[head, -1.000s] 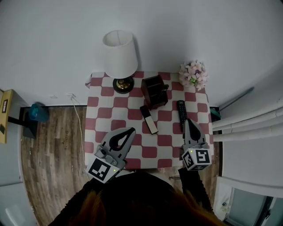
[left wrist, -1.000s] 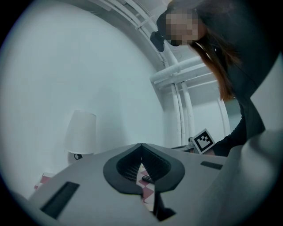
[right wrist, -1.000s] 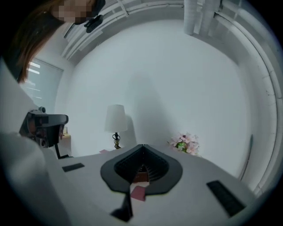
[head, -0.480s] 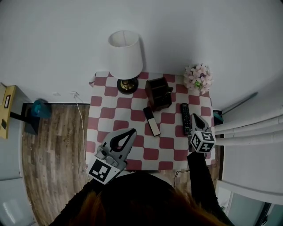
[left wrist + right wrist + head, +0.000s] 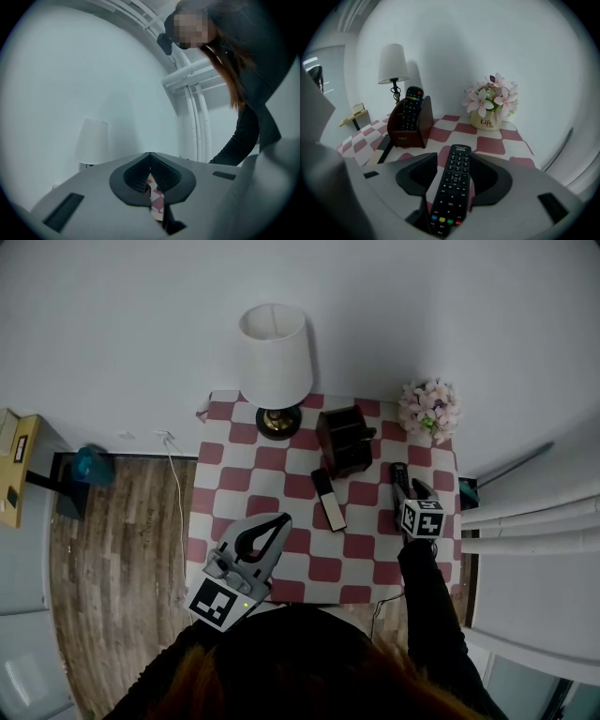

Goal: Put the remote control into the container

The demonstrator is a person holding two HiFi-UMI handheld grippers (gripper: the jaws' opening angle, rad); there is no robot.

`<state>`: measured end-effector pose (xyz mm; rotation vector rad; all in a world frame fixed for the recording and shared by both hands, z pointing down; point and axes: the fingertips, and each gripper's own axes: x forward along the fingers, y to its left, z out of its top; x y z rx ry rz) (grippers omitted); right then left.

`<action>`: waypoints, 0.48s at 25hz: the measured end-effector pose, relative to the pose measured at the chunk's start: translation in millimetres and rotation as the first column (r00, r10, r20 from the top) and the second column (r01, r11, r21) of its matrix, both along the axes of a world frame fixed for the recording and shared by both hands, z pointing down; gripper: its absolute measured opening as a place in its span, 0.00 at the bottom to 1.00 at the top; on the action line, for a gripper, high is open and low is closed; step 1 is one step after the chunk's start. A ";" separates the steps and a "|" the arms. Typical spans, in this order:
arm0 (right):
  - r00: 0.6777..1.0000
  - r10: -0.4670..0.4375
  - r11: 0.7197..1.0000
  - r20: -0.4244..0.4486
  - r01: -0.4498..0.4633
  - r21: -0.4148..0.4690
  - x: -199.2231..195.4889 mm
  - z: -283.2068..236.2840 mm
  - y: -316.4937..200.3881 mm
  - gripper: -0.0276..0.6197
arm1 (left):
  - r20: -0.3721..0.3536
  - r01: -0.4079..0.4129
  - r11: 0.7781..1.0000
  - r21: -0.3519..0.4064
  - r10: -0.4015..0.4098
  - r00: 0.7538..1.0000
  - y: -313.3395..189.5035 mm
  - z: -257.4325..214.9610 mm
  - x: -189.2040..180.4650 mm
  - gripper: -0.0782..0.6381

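Far left in the head view lies the wooden floor (image 5: pixel 112 540), and beside it the checkered worktop (image 5: pixel 217 486). The left hand-held gripper (image 5: pixel 281 517) hangs over the worktop's near left part. Only its own view shows that its jaws are pressed together at the tips with nothing between them, a sliver of checkered cloth showing below. That view looks level at the white wall, with the lamp on its left and a person's dark sleeve (image 5: pixel 243 140) on its right. Further right in the head view, the white-shaded lamp (image 5: pixel 275 357) stands at the back. Just beside it is the dark brown container (image 5: pixel 344 440), and a slim light-faced remote (image 5: pixel 328 500) lies flat in front of it. The right gripper view adds what the head view does not make clear: a black remote (image 5: pixel 411 105) already stands upright in the container. The black remote control (image 5: pixel 452 187) lies on the worktop right of the container, well apart from it. The right hand-held gripper (image 5: pixel 453 159) is tilted down over it, and its jaws have just been opening. They now stand spread on either side of it without pinching it. At the far right back corner stands a pot of pink flowers (image 5: pixel 429 409).
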<state>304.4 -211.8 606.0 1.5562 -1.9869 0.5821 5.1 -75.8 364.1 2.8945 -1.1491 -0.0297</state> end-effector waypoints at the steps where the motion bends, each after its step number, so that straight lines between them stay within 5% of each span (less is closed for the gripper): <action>1: 1.000 0.000 1.000 -0.009 0.000 -0.017 0.1 5.0 -1.7 0.36 | 0.002 0.003 1.000 -0.001 -0.003 1.000 -0.7 0.3 -0.9 0.12; 12: 0.994 0.040 0.982 -0.097 -0.058 -0.182 5.3 34.7 -26.2 0.42 | 0.023 0.055 0.998 -0.014 -0.055 0.998 -5.7 3.4 -17.5 0.12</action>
